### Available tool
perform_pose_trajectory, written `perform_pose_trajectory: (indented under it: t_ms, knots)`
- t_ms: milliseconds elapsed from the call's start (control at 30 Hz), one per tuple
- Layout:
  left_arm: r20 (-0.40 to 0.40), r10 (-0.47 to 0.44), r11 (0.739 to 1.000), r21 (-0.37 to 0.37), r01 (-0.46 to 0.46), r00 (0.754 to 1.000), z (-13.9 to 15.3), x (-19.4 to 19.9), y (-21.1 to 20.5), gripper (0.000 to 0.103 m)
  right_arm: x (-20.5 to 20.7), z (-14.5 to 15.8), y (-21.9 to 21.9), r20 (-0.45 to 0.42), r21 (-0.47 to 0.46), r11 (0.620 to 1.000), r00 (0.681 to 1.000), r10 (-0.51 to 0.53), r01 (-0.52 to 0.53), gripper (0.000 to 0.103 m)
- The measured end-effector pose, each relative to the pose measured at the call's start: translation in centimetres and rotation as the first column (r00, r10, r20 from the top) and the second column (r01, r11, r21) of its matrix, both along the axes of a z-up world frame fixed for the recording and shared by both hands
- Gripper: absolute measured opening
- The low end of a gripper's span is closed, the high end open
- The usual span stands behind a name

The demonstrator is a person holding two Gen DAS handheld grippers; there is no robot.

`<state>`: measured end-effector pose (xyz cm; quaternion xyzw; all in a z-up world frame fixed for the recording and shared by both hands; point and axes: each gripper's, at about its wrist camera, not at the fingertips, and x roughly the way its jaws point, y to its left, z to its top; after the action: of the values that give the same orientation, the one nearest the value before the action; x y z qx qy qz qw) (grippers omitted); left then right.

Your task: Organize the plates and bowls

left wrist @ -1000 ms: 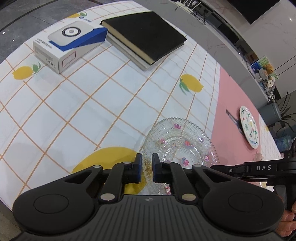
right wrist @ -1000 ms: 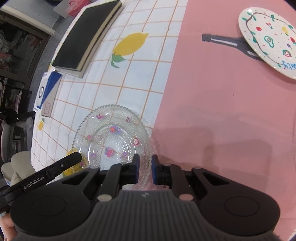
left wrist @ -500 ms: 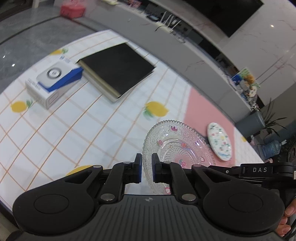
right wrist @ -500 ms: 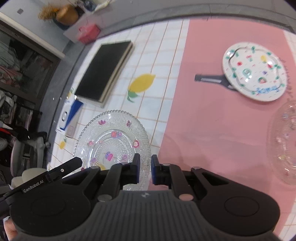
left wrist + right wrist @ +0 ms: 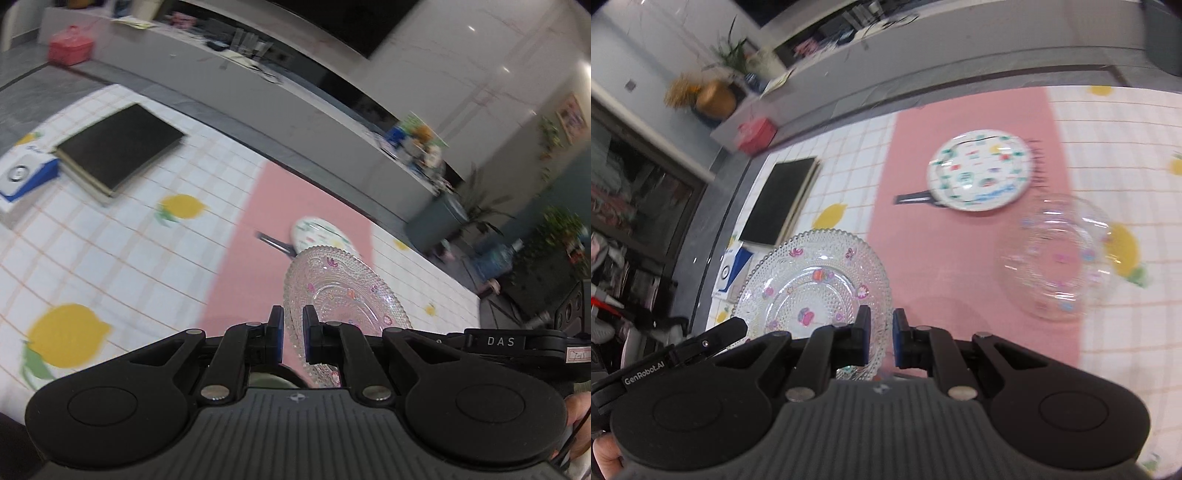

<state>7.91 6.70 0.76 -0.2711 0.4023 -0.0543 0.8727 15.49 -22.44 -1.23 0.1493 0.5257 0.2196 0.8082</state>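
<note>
Right wrist view: both my grippers, left gripper and right gripper, clench the glass plate rim, lifted above the table. I should keep it level toward the painted plate at one o'clock.

Each gripper was black plastic, with a ribbed grey block at the base and 2 round discs at the sides. The left gripper had blue pads on its fingers and 4 silver screws on its link arms. The right gripper looked the same. White letters "DAS" and "GenRobot.AI" were printed on the grippers' sides.
</note>
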Motion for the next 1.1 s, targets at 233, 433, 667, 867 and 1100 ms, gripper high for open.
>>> perform_pose_trajectory:
  t_ms: [233, 433, 667, 867, 1100]
  knots:
    - [-0.006, -0.121, 0.993, -0.006, 0.121, 0.993, -1.3, -1.0, -7.4, 0.011, -2.8, -0.7, -8.3, 0.002, -0.029, 0.994, 0.994, -0.107, 0.107, 0.010]
    - [-0.075, -0.194, 0.981, 0.015, 0.196, 0.978, -4.3, -1.6, -12.1, 0.011, -4.6, -4.3, -13.2, -0.061, -0.055, 0.984, 0.983, -0.171, 0.167, 0.010]
    - [-0.144, -0.207, 0.974, 0.060, 0.218, 0.968, -7.6, -1.8, -14.6, 0.011, -5.6, -8.8, -15.2, -0.135, -0.064, 0.980, 0.971, -0.197, 0.190, 0.010]
    - [-0.200, -0.194, 0.971, 0.097, 0.217, 0.960, -9.9, -1.4, -15.4, 0.011, -5.2, -11.7, -15.2, -0.175, -0.088, 0.977, 0.963, -0.205, 0.192, 0.010]
    - [-0.232, -0.187, 0.959, 0.167, 0.229, 0.954, -11.3, -1.0, -16.2, 0.011, -4.6, -13.6, -14.5, -0.196, -0.117, 0.975, 0.958, -0.207, 0.187, 0.010]
